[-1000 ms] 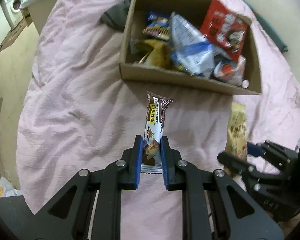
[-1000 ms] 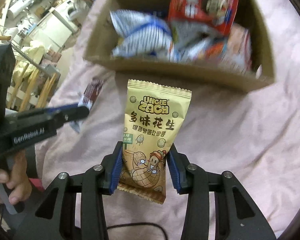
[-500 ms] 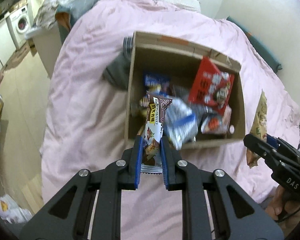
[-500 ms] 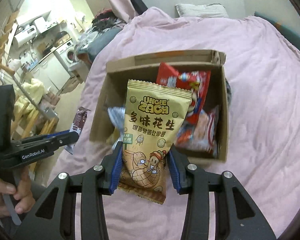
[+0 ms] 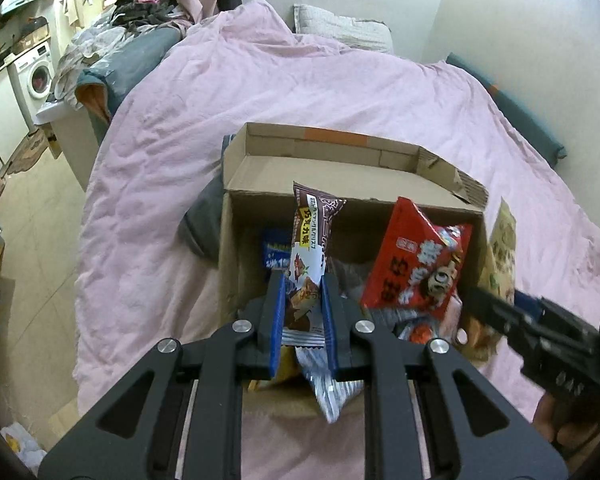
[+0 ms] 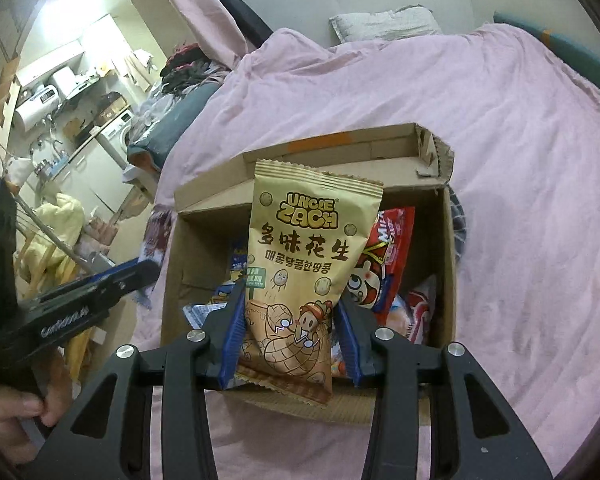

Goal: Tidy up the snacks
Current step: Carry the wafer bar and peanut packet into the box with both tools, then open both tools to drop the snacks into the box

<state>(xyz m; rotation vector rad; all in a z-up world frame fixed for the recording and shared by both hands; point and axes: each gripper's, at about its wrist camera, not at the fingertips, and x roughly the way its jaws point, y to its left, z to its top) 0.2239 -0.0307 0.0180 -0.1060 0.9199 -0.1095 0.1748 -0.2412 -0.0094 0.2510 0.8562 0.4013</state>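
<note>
Both packets, chocolate bar [image 5: 306,264] and peanut bag [image 6: 300,276] (jaws clenched), now raised over cardboard box [image 5: 356,152]; ready to drop.

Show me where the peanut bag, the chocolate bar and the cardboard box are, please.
peanut bag [image 6: 300,264], right wrist view, on the printed front.
chocolate bar [image 5: 310,248], left wrist view, on the wrapper's middle.
cardboard box [image 6: 432,148], right wrist view, on the torn far flap.

The cardboard box [image 5: 236,248] is open on top, so entry from above is free; a tilted red snack bag [image 5: 416,264] (leaning against the right wall) crowds its right half.
</note>
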